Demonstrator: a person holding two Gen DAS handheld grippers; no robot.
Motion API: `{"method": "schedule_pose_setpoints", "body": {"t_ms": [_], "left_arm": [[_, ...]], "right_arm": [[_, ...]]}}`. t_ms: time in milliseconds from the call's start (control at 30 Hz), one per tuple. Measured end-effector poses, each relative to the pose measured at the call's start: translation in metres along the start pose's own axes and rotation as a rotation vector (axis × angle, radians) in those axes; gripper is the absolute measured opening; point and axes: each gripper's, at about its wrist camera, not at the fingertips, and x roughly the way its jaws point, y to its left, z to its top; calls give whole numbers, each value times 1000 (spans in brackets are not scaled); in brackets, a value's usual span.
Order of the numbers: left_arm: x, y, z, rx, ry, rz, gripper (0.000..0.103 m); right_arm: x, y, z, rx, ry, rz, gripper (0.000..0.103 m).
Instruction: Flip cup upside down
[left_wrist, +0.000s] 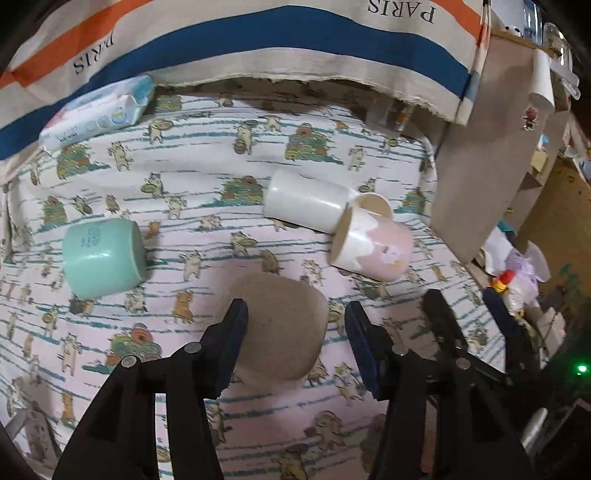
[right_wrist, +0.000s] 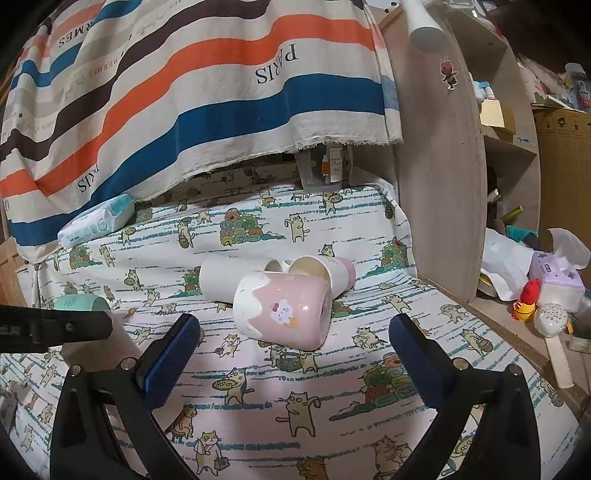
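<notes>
A beige cup (left_wrist: 280, 325) stands upside down on the cat-print cloth, between the fingers of my open left gripper (left_wrist: 295, 317); the fingers do not touch it. A pink-and-white cup (left_wrist: 373, 247) lies on its side, also in the right wrist view (right_wrist: 284, 310). A white cup (left_wrist: 303, 201) lies on its side behind it (right_wrist: 229, 280). Another pink cup (right_wrist: 328, 273) lies beside them. A mint cup (left_wrist: 99, 254) lies on its side at the left (right_wrist: 79, 302). My right gripper (right_wrist: 293, 339) is open and empty, just in front of the pink-and-white cup.
A pack of wipes (left_wrist: 99, 110) lies at the back left under a striped hanging cloth (right_wrist: 207, 92). A wooden shelf panel (right_wrist: 443, 166) borders the bed on the right, with tissues and toys (right_wrist: 535, 291) beyond it. My right gripper shows in the left view (left_wrist: 472, 314).
</notes>
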Motion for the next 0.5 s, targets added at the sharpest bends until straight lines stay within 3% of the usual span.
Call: {"method": "schedule_pose_setpoints", "body": {"t_ms": [367,500], "left_arm": [[-4,6,0,-36,2,-40,56],[-18,10,-2,-21,-97,45,68]], "right_arm": [[0,0,0,0,2,0,103],[1,0,0,0,3,0,103]]}}
